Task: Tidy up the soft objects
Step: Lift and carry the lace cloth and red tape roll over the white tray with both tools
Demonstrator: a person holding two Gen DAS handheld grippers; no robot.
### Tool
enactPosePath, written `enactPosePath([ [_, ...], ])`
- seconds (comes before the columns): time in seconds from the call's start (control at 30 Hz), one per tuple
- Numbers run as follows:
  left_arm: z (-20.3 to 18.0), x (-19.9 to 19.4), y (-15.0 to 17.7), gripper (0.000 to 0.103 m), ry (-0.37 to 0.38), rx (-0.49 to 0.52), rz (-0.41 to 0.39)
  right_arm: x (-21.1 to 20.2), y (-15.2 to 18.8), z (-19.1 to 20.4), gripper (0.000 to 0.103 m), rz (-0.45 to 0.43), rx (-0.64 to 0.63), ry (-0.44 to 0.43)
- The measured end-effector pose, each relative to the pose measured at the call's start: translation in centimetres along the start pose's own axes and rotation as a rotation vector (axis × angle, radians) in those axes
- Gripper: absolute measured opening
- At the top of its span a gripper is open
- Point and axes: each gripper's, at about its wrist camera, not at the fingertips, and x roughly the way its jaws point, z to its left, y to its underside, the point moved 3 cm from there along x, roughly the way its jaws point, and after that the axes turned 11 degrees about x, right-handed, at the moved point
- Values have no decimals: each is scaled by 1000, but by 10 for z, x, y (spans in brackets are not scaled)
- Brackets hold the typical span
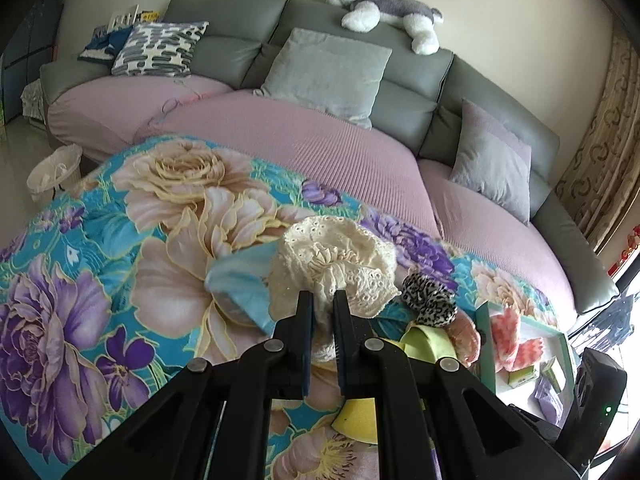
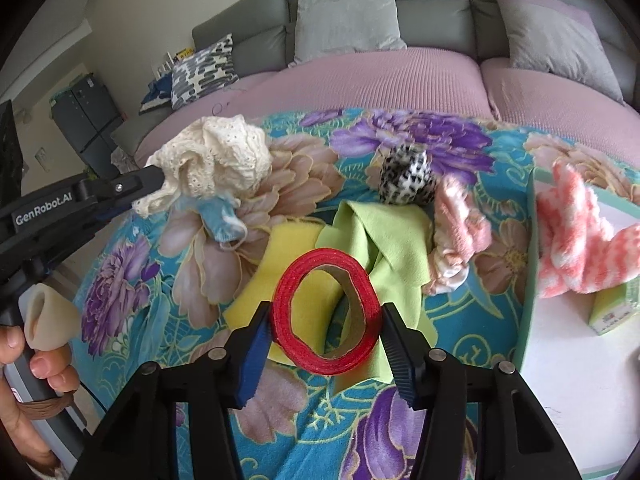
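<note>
Above the floral blanket (image 2: 132,280), cream lace fabric (image 2: 212,160) is pinched by the left gripper (image 1: 323,294), while a red tape roll (image 2: 326,314) is straddled, untouched, by the wide right gripper (image 2: 326,320).

"GenRobot.AI" stands in white letters on the black side of the left gripper (image 2: 160,184), at the left of the right wrist view. A small green box (image 2: 614,312) at the right edge carries print too small to read, as do the yellow labels far back by the sofa
</note>
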Motion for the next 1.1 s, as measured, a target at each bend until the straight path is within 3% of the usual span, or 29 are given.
enactPosePath([
  [0.23, -3, -17, -8, 10, -6, 15, -50, -16, -5, -2, 56, -39, 11, -15],
  [0.73, -8, -20, -8, 10, -2, 30, -54, -46, -15, -5, 56, -131, 28, -24],
  [1.1, -10, -20, -8, 10, 2, 37, -55, -40, -13, -11, 56, -107, 45, -5],
])
